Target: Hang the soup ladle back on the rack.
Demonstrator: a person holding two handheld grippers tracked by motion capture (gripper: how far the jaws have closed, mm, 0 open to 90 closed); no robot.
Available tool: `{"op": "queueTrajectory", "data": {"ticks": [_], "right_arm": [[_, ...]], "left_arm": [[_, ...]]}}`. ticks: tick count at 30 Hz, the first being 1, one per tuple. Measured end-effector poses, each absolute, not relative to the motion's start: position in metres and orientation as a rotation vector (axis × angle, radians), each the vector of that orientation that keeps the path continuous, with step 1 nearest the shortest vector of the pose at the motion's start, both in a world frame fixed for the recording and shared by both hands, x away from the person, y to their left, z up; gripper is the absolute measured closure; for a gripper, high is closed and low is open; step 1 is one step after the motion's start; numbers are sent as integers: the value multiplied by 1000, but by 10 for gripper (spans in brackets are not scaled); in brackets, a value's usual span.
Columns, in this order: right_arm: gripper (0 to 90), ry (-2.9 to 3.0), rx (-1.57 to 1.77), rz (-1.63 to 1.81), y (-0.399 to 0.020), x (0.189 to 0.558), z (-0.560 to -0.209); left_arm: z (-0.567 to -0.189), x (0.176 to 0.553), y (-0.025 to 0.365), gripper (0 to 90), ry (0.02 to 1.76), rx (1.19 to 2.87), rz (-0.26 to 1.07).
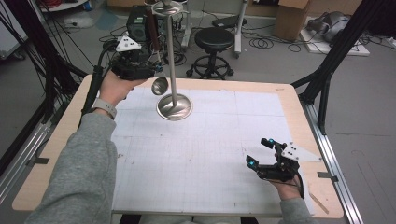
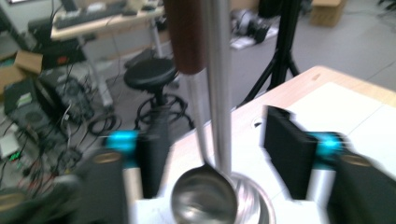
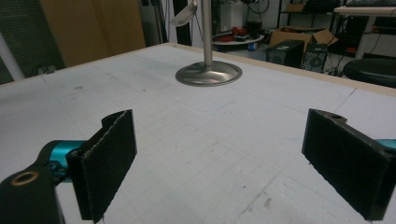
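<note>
A steel stand rises from a round base [image 1: 174, 107] on the table's far left, its pole [image 1: 171, 51] reaching a top dish. A ladle hangs beside the pole by its brown wooden handle [image 1: 151, 28], with its steel bowl [image 1: 159, 86] just above the base. My left gripper [image 1: 156, 70] is held up at the ladle's left. In the left gripper view it [image 2: 219, 154] is open, and the ladle bowl [image 2: 203, 196] and pole [image 2: 218, 84] stand between its jaws, untouched. My right gripper [image 1: 258, 151] hovers open and holding nothing over the near right of the table, facing the stand base [image 3: 208, 73].
A white gridded mat [image 1: 205, 154] covers most of the wooden table [image 1: 299, 116]. Beyond the far edge stand a black stool [image 1: 214, 41], a computer case [image 1: 138, 21] and loose cables. Black frame legs [image 1: 327, 70] rise at the right.
</note>
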State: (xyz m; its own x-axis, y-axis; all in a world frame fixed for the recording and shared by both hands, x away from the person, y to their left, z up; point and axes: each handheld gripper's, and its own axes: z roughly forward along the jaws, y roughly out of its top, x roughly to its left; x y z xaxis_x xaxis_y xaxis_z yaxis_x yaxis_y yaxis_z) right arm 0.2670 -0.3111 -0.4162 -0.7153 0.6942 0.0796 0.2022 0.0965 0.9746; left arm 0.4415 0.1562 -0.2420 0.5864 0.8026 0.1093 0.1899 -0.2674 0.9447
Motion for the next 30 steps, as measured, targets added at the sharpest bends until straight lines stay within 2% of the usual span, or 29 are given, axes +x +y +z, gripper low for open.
{"op": "queueTrajectory", "data": {"ticks": [3,7,10,14,16,19,23,30], "right_arm": [[92,1979,873,1649,-311,267,-416],[92,1985,882,1650,-310,267,-417],[92,1985,877,1648,-310,267,-417],[92,1986,875,1646,-310,267,-417],[92,1986,875,1646,-310,267,-417],[92,1986,872,1643,-310,268,-417],[92,1982,872,1640,-310,268,-417],[92,1981,871,1640,-309,268,-416]], "left_arm": [[-244,440,157,153,818,1772,738],[-247,435,163,58,803,1757,717],[-247,431,168,17,835,1754,644],[-252,428,175,17,851,1746,593],[-257,424,180,17,851,1738,608],[-263,419,187,17,822,1713,614],[-271,411,195,17,785,1718,537],[-281,393,197,17,695,1727,506]]}}
